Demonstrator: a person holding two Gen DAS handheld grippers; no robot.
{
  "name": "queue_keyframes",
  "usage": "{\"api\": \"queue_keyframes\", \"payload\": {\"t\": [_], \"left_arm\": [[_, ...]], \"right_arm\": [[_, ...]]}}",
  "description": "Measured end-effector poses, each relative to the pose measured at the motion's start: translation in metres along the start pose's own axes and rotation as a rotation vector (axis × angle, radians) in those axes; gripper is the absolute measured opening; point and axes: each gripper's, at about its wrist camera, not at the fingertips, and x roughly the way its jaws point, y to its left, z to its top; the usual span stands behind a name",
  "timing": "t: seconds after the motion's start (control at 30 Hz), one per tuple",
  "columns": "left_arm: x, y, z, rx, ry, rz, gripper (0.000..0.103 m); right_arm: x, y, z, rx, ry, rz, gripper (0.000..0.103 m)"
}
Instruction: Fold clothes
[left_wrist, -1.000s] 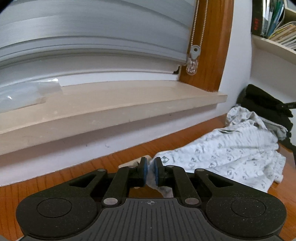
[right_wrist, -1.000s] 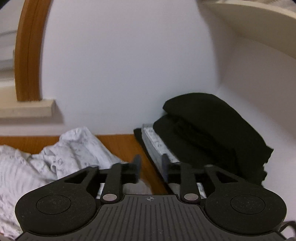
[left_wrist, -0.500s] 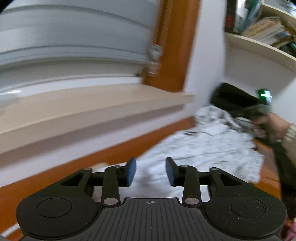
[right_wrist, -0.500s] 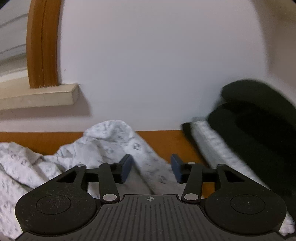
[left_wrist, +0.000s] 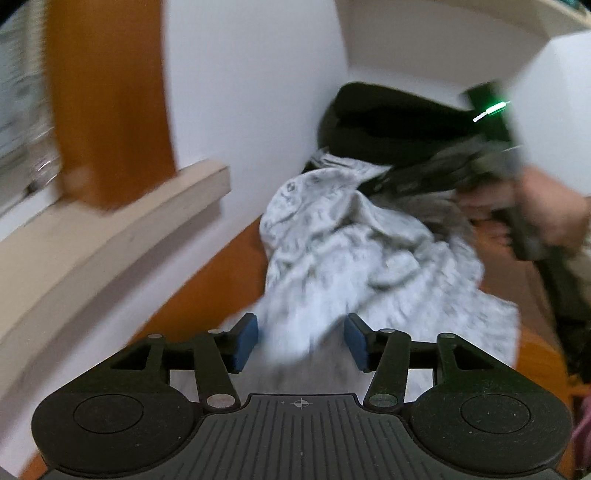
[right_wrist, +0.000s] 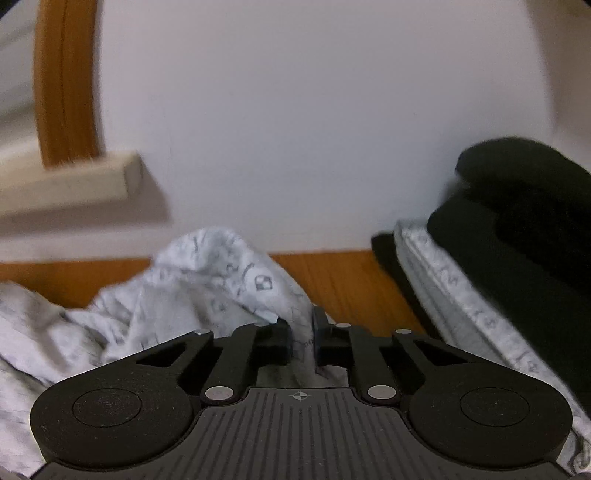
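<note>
White patterned garment (left_wrist: 354, 266) crumpled lengthwise, right gripper (right_wrist: 302, 341) fingers clamped on it, left gripper (left_wrist: 301, 345) fingers apart.

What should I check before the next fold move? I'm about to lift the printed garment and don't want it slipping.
1. Right gripper grip: its jaws have just closed on a ridge of the printed garment. Ok.
2. Left gripper grip: its jaws have just opened, cloth lies between them unpinched. Not ok.
3. Garment spread flat: it lies crumpled on the wooden table. Not ok.
4. Garment clear of the folded pile: a strip of table shows between them in the right wrist view. Ok.
5. Which part of the garment the right gripper holds: cannot tell.
</note>
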Motion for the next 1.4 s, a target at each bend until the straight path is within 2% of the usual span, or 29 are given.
{"api": "queue_keyframes", "payload": {"t": [0.1,0.17,0.23,0.27,0.3,0.4,0.43,0.6,0.67,0.8,0.87,0.97,1.03,1.1,1.27,1.4], "left_arm": [[0.028,-0.002,0.016,0.016,0.008,0.016,0.06],[0.046,-0.002,0.022,0.003,0.054,0.013,0.057],[0.055,-0.003,0.022,-0.002,0.094,0.007,0.039],[0.057,-0.003,0.021,-0.003,0.112,0.006,0.018],[0.057,-0.003,0.019,-0.012,0.129,0.01,0.009],[0.039,0.004,0.014,-0.038,0.098,0.068,0.007],[0.027,0.01,0.013,-0.048,0.078,0.088,0.007],[-0.045,0.049,0.001,-0.109,-0.018,0.193,0.007],[-0.074,0.064,-0.006,-0.127,-0.048,0.226,0.007],[-0.118,0.075,-0.023,-0.144,-0.081,0.254,0.007],[-0.129,0.078,-0.037,-0.151,-0.078,0.235,0.007],[-0.135,0.075,-0.056,-0.155,-0.077,0.199,0.007],[-0.135,0.072,-0.069,-0.158,-0.073,0.172,0.007],[-0.132,0.068,-0.081,-0.155,-0.067,0.164,0.007],[-0.12,0.06,-0.106,-0.18,-0.072,0.136,0.007],[-0.113,0.063,-0.114,-0.186,-0.084,0.126,0.007]], "right_arm": [[-0.029,0.0,0.005,-0.003,-0.089,0.007,0.01],[-0.05,0.003,0.009,-0.016,-0.147,0.01,0.009],[-0.073,0.007,0.014,-0.033,-0.208,0.002,0.005],[-0.084,0.006,0.017,-0.032,-0.24,-0.024,0.005],[-0.095,0.006,0.02,-0.032,-0.272,-0.051,0.005],[-0.125,-0.001,0.029,-0.028,-0.341,-0.135,0.005],[-0.134,-0.006,0.032,-0.023,-0.34,-0.148,0.005],[-0.188,-0.035,0.034,-0.044,-0.325,-0.338,0.005],[-0.213,-0.046,0.031,-0.045,-0.313,-0.423,0.005],[-0.248,-0.071,0.019,-0.056,-0.193,-0.508,0.006],[-0.25,-0.078,0.01,-0.05,-0.15,-0.487,0.006],[-0.226,-0.074,-0.006,-0.05,-0.035,-0.41,0.007],[-0.199,-0.063,-0.018,-0.063,0.052,-0.331,0.02],[-0.168,-0.046,-0.029,-0.094,0.124,-0.266,0.021],[-0.121,-0.011,-0.038,-0.116,0.135,-0.187,0.024],[-0.109,0.001,-0.031,-0.119,0.101,-0.137,0.036]]}}
